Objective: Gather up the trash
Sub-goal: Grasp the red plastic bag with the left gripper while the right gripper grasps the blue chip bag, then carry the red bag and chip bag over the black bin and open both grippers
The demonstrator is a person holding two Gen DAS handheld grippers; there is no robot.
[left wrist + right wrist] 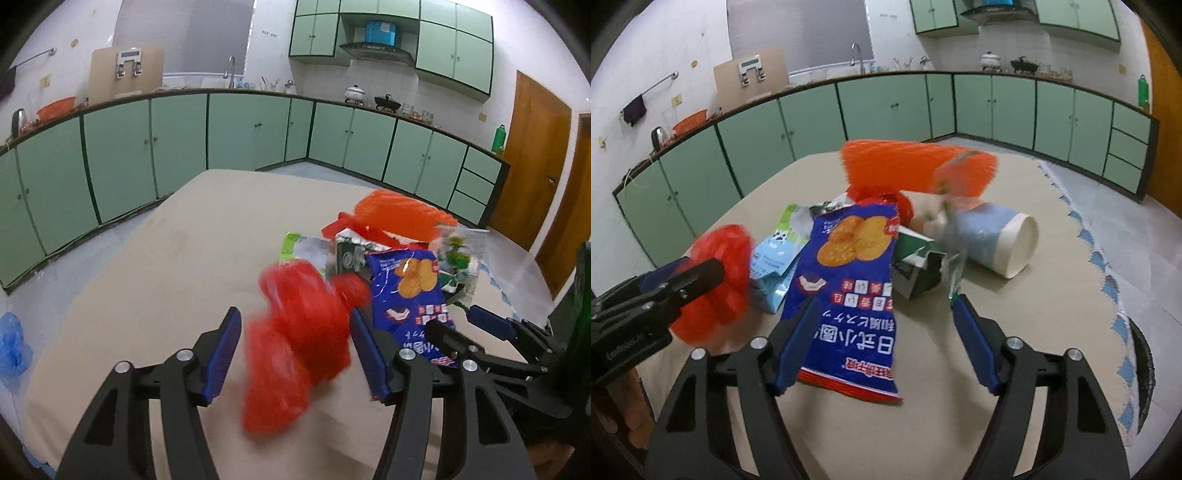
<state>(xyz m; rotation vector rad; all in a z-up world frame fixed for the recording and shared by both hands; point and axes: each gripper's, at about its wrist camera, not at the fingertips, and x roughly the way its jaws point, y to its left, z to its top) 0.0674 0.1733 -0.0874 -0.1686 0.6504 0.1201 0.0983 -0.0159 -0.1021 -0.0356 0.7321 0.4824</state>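
Observation:
A pile of trash lies on the beige table (155,280). My left gripper (295,325) is open, its jaws on either side of a red mesh bag (295,332) that is blurred; the bag also shows in the right wrist view (720,280). My right gripper (882,310) is open over a blue cracker bag (849,280), which also shows in the left wrist view (410,291). Behind lie an orange mesh bag (908,166), a light blue snack packet (775,258), a torn green carton (916,269) and a tipped blue-and-white paper cup (997,240).
Green kitchen cabinets (177,140) run along the far walls. A blue plastic bag (13,347) lies at the table's left edge. A wooden door (532,158) stands at the right. The table's lace-trimmed right edge (1108,280) is close to my right gripper.

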